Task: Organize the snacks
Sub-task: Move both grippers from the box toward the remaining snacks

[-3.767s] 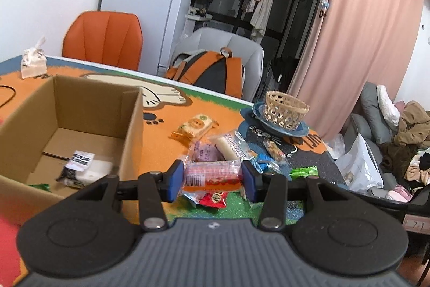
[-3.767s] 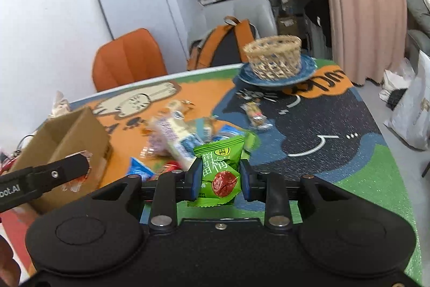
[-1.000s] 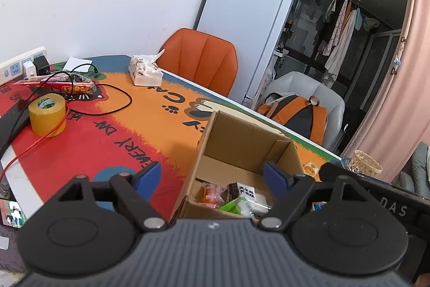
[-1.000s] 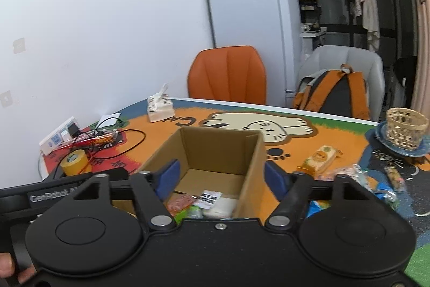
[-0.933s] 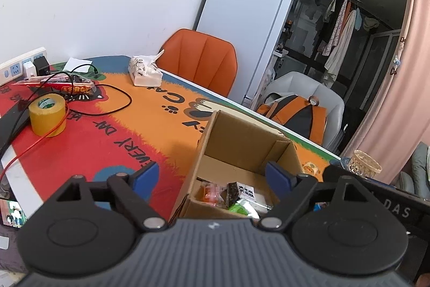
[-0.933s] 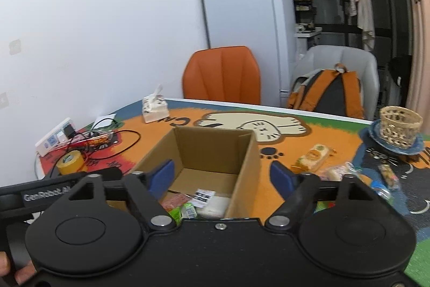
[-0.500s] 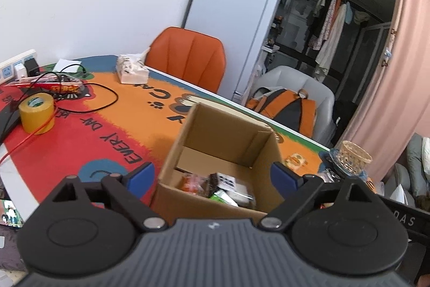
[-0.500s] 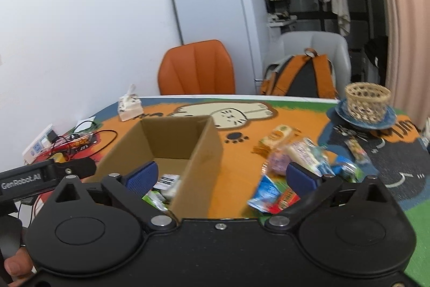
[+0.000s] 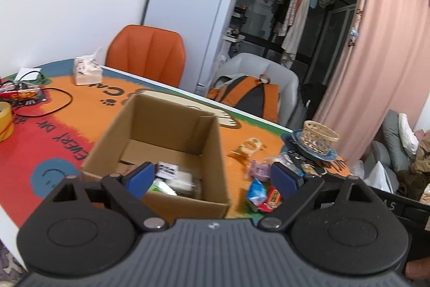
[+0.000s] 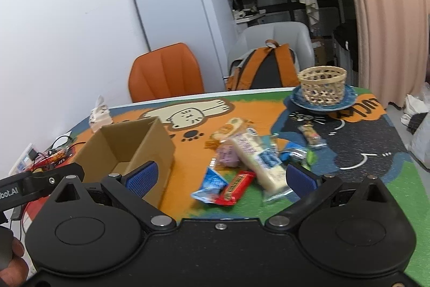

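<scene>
An open cardboard box [image 9: 215,152] [image 10: 150,144] stands on the colourful table mat, with several snack packets [image 9: 174,176] lying on its floor. My left gripper [image 9: 212,179] is open over the box's near right corner, nothing between its blue pads. To the right of the box lies a loose pile of snacks: a long white packet [image 10: 258,155], a red bar [image 10: 236,187], a blue packet [image 10: 211,184], a purple one [image 10: 228,156] and an orange one [image 10: 228,129]. My right gripper [image 10: 223,176] is open and empty just in front of that pile.
A wicker basket [image 10: 322,84] on a blue plate [image 10: 298,98] sits at the table's far right. A tissue pack [image 9: 87,71], cables [image 9: 53,104] and a yellow tape roll [image 9: 5,121] lie at the left. Orange [image 9: 146,55] and grey chairs stand behind the table.
Both grippers opened wider and swung right, away from over the box toward the loose snack pile. The snacks they carried earlier now lie in the box.
</scene>
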`<move>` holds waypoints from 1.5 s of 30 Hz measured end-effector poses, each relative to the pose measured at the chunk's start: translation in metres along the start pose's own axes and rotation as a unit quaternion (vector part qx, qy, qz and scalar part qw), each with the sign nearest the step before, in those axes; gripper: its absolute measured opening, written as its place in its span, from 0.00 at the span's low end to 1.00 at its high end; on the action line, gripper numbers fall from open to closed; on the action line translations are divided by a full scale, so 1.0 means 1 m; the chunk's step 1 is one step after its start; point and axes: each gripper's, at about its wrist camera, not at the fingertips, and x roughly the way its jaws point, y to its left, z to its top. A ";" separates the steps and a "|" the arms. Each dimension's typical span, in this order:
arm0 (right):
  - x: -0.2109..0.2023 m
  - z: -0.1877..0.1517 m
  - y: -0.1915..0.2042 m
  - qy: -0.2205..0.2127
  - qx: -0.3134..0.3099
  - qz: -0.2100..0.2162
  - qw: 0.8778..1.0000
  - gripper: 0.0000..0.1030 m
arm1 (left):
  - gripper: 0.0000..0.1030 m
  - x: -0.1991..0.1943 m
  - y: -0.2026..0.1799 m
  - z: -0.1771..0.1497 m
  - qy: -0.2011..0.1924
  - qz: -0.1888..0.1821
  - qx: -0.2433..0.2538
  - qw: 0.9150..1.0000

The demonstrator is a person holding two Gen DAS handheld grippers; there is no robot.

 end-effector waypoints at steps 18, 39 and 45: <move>-0.002 -0.006 -0.036 -0.009 -0.005 -0.007 1.000 0.97 | 0.87 0.017 -0.046 -0.010 0.007 -0.027 0.038 0.999; 0.021 -0.018 -0.071 0.019 0.016 0.003 1.000 0.80 | 0.51 0.064 -0.077 -0.031 0.049 -0.039 0.056 0.996; 0.034 -0.017 -0.072 0.027 0.012 0.005 1.000 0.78 | 0.47 0.085 -0.076 -0.036 0.064 -0.034 0.051 0.996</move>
